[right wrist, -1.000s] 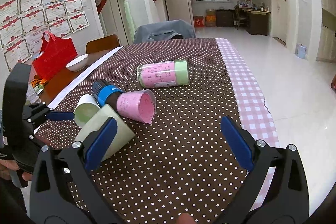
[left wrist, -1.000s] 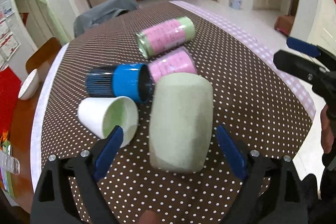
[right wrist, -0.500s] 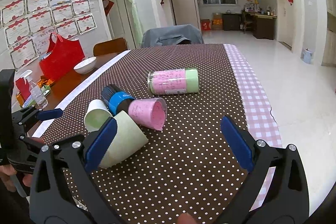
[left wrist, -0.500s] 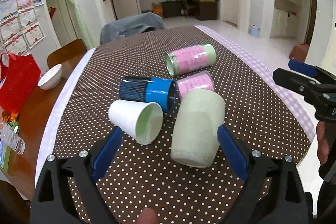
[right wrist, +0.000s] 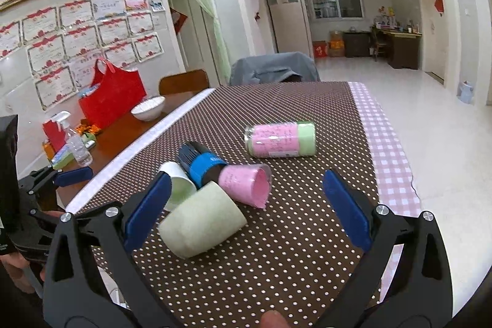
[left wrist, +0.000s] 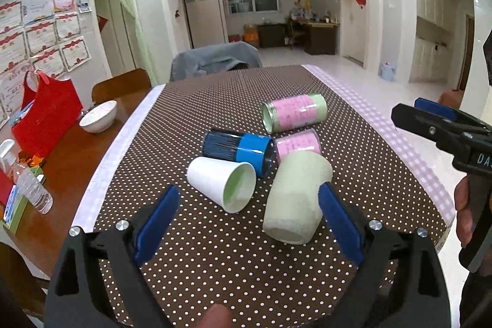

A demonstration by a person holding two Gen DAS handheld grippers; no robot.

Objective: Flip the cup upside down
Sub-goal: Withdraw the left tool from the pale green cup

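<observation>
Several cups lie on their sides on the brown polka-dot tablecloth (left wrist: 215, 260): a pale green cup (left wrist: 295, 199) (right wrist: 201, 223), a white cup (left wrist: 223, 186) (right wrist: 178, 183), a blue-and-black cup (left wrist: 238, 149) (right wrist: 200, 163), a pink cup (left wrist: 298, 143) (right wrist: 246, 185) and a pink-and-green jar (left wrist: 292, 116) (right wrist: 281, 139). My left gripper (left wrist: 246, 223) is open and empty, just short of the green and white cups. My right gripper (right wrist: 246, 214) is open and empty, held back above the table; it also shows in the left wrist view (left wrist: 442, 122).
A wooden side table (left wrist: 61, 156) at the left holds a red bag (left wrist: 43, 116), a white bowl (left wrist: 98, 120) and a plastic bottle (left wrist: 30, 189). A chair with a grey cover (left wrist: 215, 63) stands at the table's far end. The checked cloth edge (right wrist: 387, 149) runs along the right.
My left gripper has drawn back and tilted up from the pale green cup, which now looks smaller and off to the right. The right gripper has pulled back slightly. The cups have not moved.
</observation>
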